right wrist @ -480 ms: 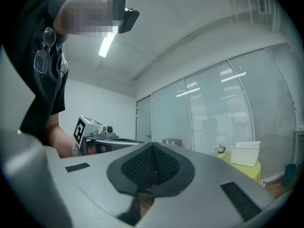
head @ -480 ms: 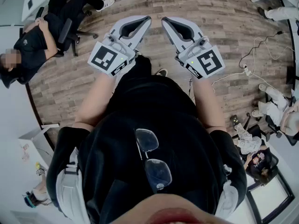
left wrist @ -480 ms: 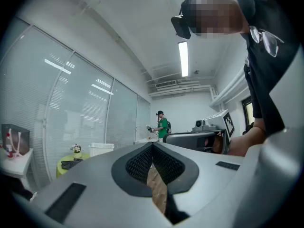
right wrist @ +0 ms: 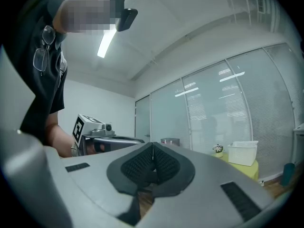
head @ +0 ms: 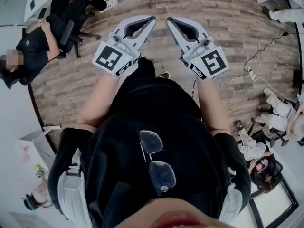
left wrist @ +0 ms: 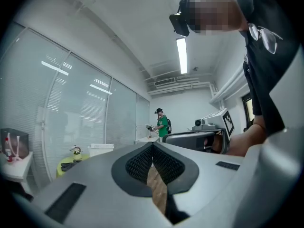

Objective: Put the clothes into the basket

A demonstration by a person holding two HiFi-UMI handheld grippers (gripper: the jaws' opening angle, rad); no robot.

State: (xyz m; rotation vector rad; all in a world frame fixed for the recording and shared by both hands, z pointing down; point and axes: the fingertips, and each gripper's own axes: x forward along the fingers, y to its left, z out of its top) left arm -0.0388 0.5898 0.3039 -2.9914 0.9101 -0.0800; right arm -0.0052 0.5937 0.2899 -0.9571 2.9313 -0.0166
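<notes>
Head view looks down on the left gripper [head: 151,19] and right gripper [head: 169,20], held side by side, near each other but apart, over the wooden floor [head: 228,13]. A seated person [head: 38,46] on an office chair borders the floor at the left and a cable [head: 266,56] trails at the right, with bare planks between. Both gripper views show the jaws closed pad to pad, holding nothing. The white basket [right wrist: 242,154] stands on a yellow-green table [right wrist: 251,169] against the glass wall [right wrist: 237,113], well apart from both grippers. Left gripper view shows a dark bundle [left wrist: 70,165], possibly clothing, beside that basket.
</notes>
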